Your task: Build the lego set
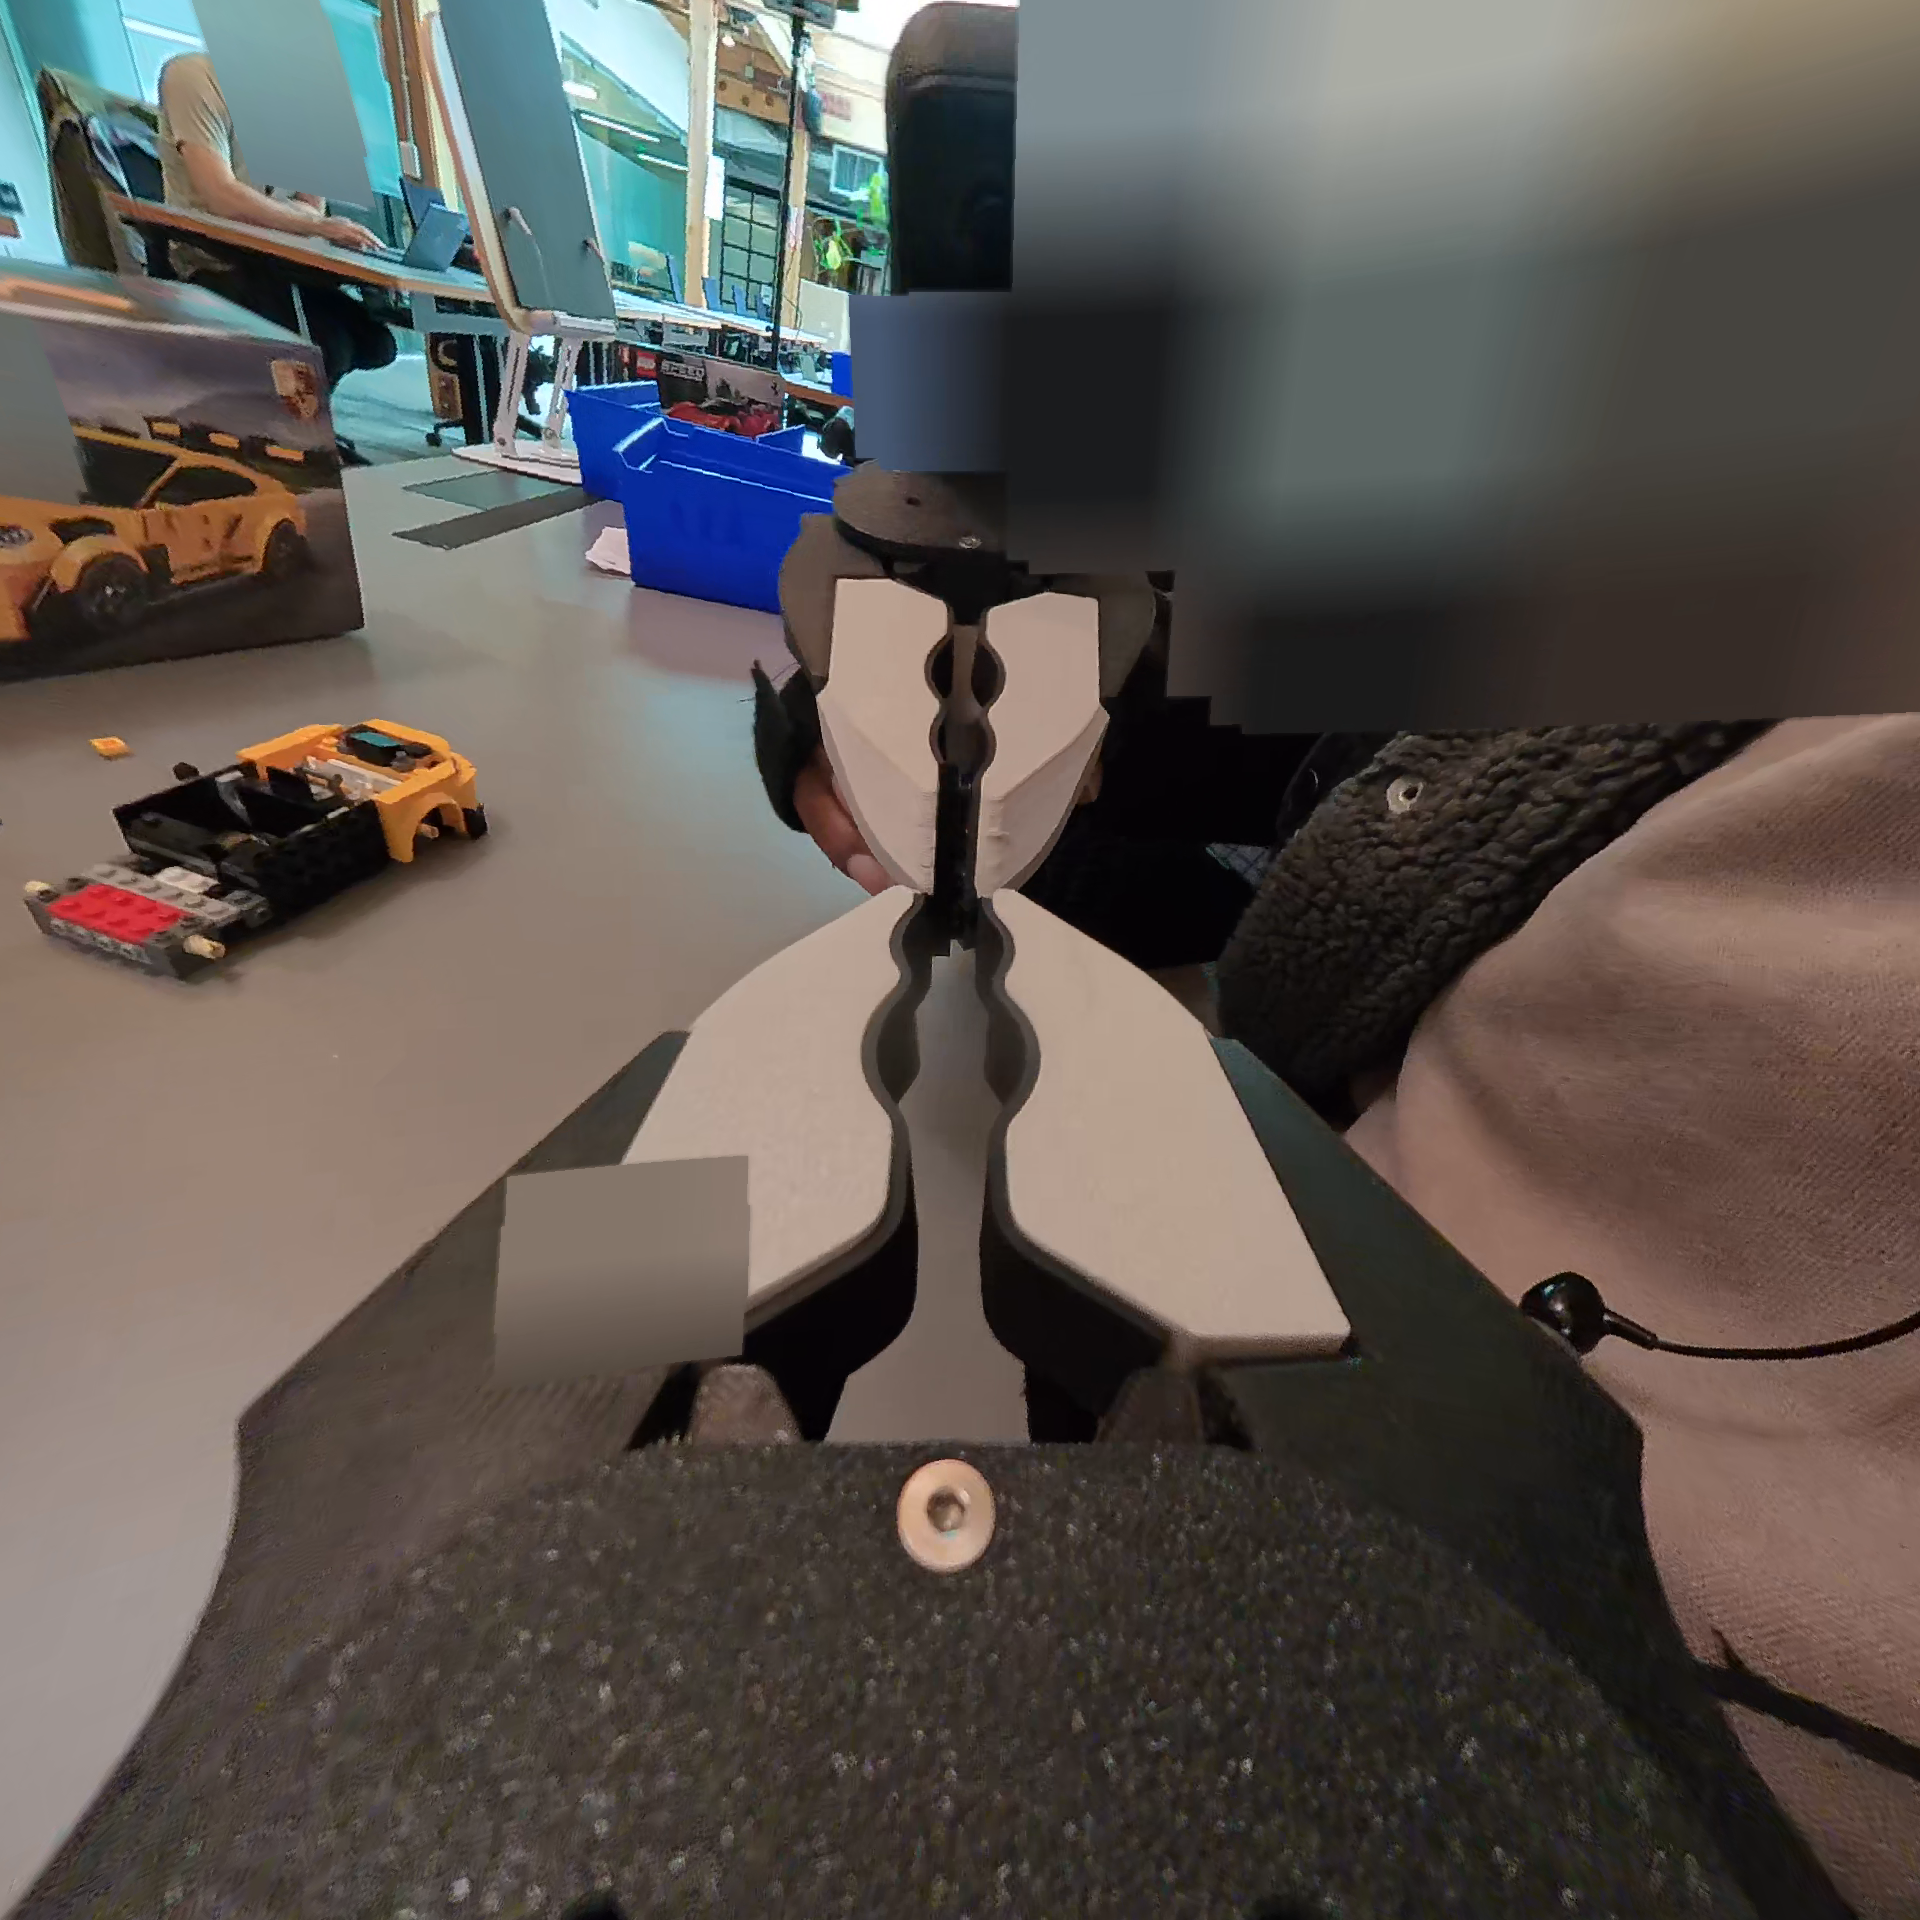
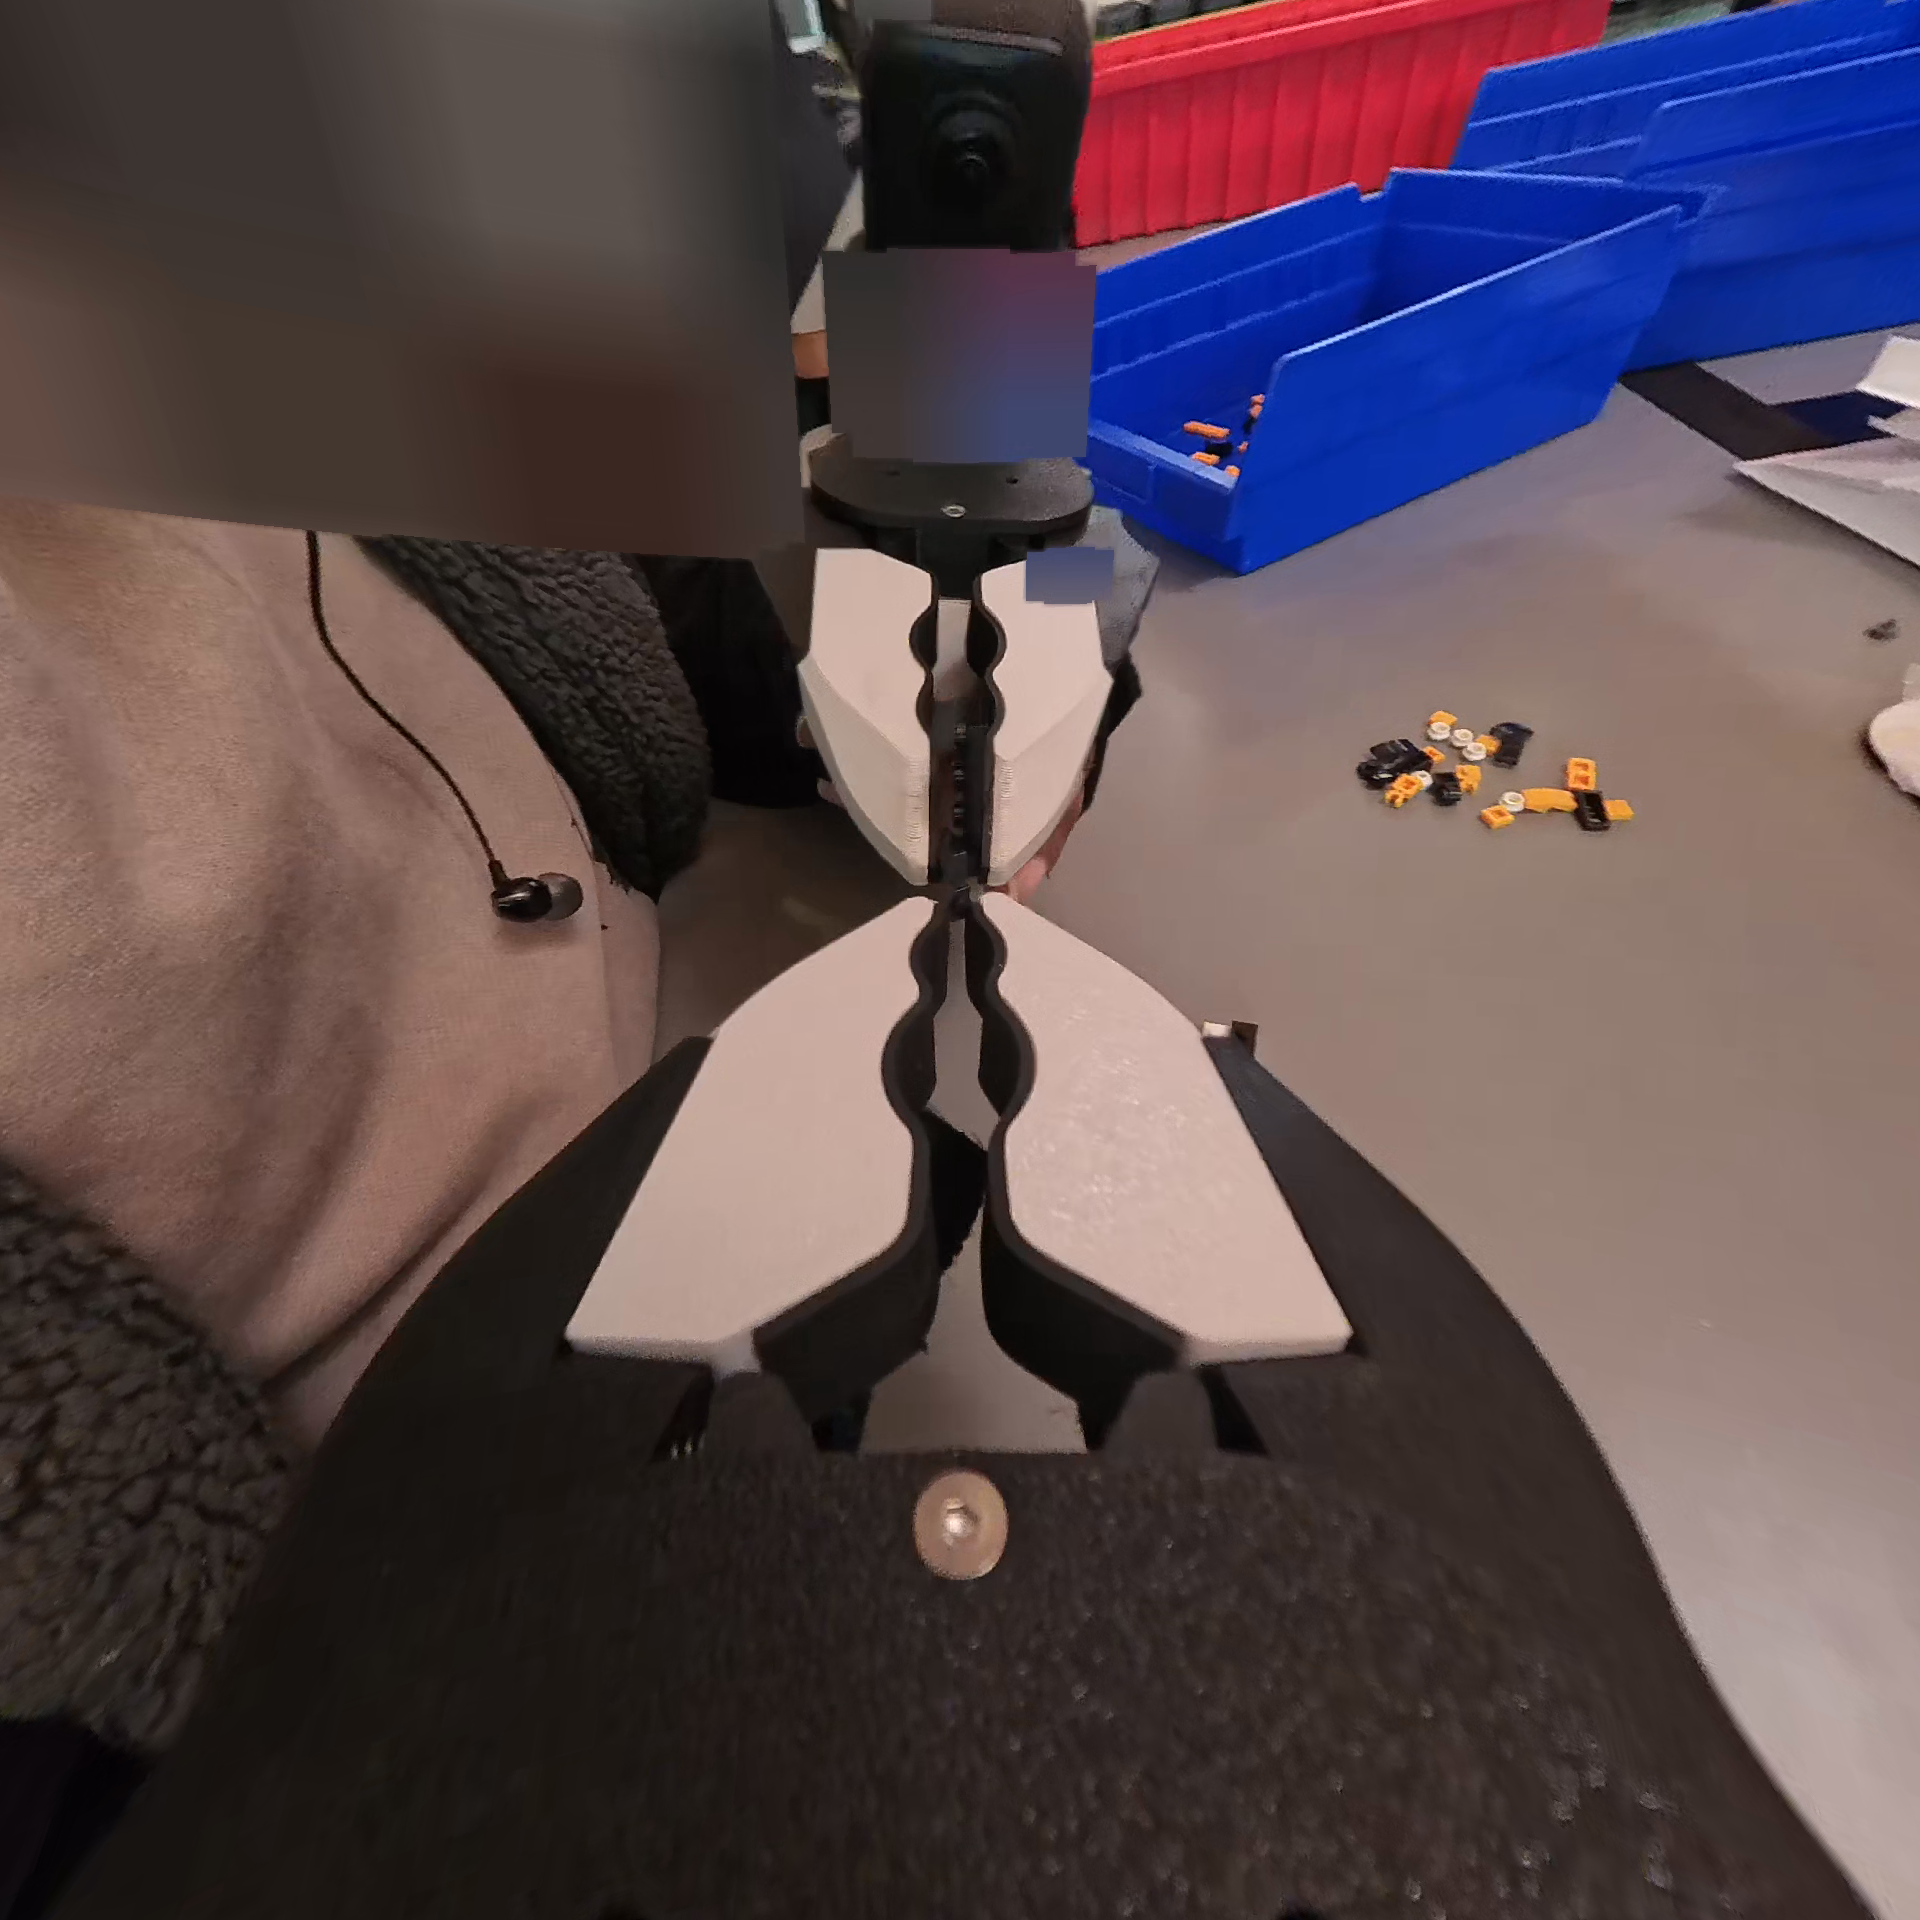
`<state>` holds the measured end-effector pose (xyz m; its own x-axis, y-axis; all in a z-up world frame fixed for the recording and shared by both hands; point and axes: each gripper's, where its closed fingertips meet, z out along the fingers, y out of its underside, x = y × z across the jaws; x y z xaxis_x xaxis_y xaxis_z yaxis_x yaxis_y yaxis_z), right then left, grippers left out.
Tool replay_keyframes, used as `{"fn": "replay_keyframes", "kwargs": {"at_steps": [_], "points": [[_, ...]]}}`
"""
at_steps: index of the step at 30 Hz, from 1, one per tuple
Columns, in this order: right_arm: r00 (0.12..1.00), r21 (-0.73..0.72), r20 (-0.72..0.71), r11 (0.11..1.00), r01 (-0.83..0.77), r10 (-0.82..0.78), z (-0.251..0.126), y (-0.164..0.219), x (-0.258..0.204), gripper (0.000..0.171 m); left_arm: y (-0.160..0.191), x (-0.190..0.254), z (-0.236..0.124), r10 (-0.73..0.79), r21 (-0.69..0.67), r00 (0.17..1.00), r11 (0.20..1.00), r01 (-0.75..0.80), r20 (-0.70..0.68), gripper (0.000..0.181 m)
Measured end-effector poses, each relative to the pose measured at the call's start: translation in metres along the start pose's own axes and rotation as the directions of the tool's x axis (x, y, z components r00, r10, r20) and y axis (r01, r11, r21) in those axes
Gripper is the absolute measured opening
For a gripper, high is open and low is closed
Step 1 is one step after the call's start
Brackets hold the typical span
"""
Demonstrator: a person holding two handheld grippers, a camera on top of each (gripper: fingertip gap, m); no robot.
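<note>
Set box (image 1: pixel 177 468): stood at the far left of the counter (image 1: pixel 520 1039), well apart from both grippers; no risk is seen from it.

Loose yellow piece (image 1: pixel 109 746): left alone on the counter just behind the car, where it could be overlooked or brushed away.

Part-built yellow and black car (image 1: pixel 260 831): rested on the counter to the left, untouched by either gripper. It is judged that a careless sweep back toward it could knock the unfinished front end loose.

Left gripper (image 1: pixel 951 914): held tip to tip with the other gripper above the counter edge, its jaws drawn nearly together at the tips on a small black part (image 1: pixel 956 831). How firmly the part is pinched cannot be told.

Right gripper (image 2: pixel 961 904): its jaws are likewise closed down on the same thin black part, which is bridged between the two tools.

Main risk: the part is gripped only at its ends, so a slight twist or uneven pull is judged likely to snap it free; it could then be dropped into the lap of the person or onto the floor.

Blue bins (image 2: pixel 1351 364): set behind on the right, clear of the work.

Loose yellow, black and white pieces (image 2: pixel 1486 774): scattered on the counter to the right, easily scattered further by a sleeve.
</note>
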<state>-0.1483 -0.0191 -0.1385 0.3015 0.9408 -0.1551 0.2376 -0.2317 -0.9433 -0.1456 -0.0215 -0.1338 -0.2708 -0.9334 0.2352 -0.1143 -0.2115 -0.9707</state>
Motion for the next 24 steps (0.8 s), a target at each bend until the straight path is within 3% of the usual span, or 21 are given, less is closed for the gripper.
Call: {"fn": "replay_keyframes", "kwargs": {"at_steps": [10,24], "points": [[0.983,0.002,-0.169,0.997,-0.077,0.077,0.001,0.009,0.016,0.0,0.001,-0.012,0.003,-0.114,0.014,0.993,0.993,0.113,0.04,0.01],[0.982,0.069,-0.126,0.989,-0.132,0.14,0.001,0.019,0.019,0.0,0.01,-0.019,0.005,-0.194,0.009,0.981,0.981,0.194,0.023,0.007]]}}
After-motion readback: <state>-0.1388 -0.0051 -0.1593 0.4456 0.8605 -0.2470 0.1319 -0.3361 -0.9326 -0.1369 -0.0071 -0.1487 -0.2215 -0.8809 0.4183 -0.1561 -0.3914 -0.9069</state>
